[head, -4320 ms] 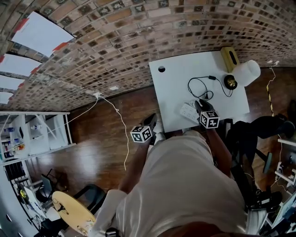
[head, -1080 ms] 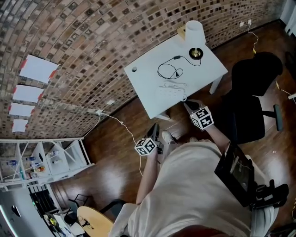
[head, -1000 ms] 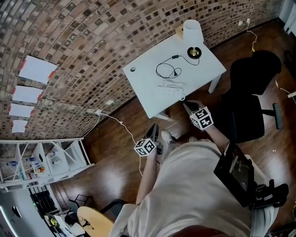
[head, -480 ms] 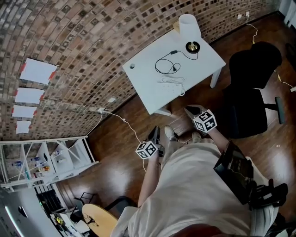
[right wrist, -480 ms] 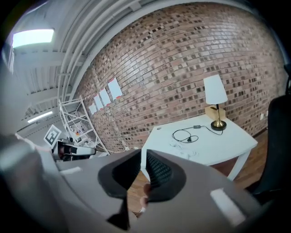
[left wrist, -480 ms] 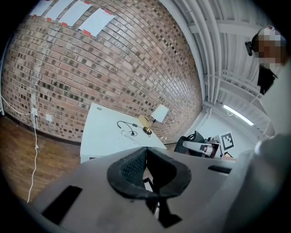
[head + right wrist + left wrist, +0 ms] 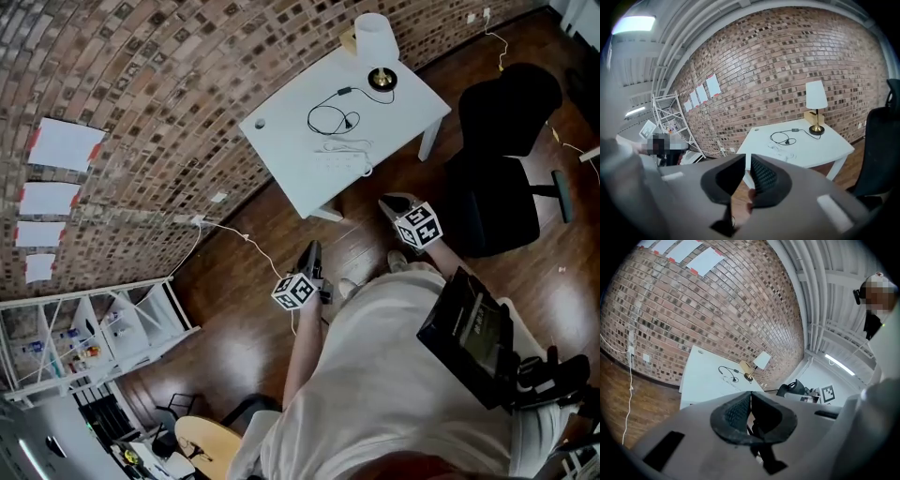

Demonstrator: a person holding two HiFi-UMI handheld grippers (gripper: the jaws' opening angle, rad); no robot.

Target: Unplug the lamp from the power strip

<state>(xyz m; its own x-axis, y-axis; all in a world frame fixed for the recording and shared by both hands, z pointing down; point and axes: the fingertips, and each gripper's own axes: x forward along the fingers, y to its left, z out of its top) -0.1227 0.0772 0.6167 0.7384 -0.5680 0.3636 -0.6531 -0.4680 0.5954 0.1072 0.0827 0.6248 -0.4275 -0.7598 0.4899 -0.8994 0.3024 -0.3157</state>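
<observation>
The person now stands well back from the bench (image 7: 286, 164). A few seconds earlier the right tongs (image 7: 746, 164) were down at the power strip (image 7: 345, 161) by the near edge, and the bench has shrunk in the head view over the last second. Both tongs now hang over the wooden floor (image 7: 234, 314), well clear of the bench.

The right tongs are all but closed, with a thin slit between the pads and nothing in it. The left tongs (image 7: 750, 397) are clenched pad to pad, also on nothing.

The lamp (image 7: 375, 39) stands at the far right corner against the wall. Its black cord (image 7: 323, 118) loops across the middle of the bench, and the plug end appears to lie loose beside the loop, apart from the strip. At this range the white strip on the white top is hard to make out. I judge the unplugging done and the person backing off, with nothing left to pull.

The bench top is otherwise bare apart from a small dark hole near its far left corner and a yellowish box (image 7: 349, 39) behind the lamp.

A brick wall (image 7: 169, 75) carries several taped paper sheets (image 7: 61, 145). A black office chair (image 7: 502, 141) sits off the bench's right end. A white cable (image 7: 234, 239) trails across the floor from the wall, and a white shelving rack (image 7: 94, 328) stands further left.
</observation>
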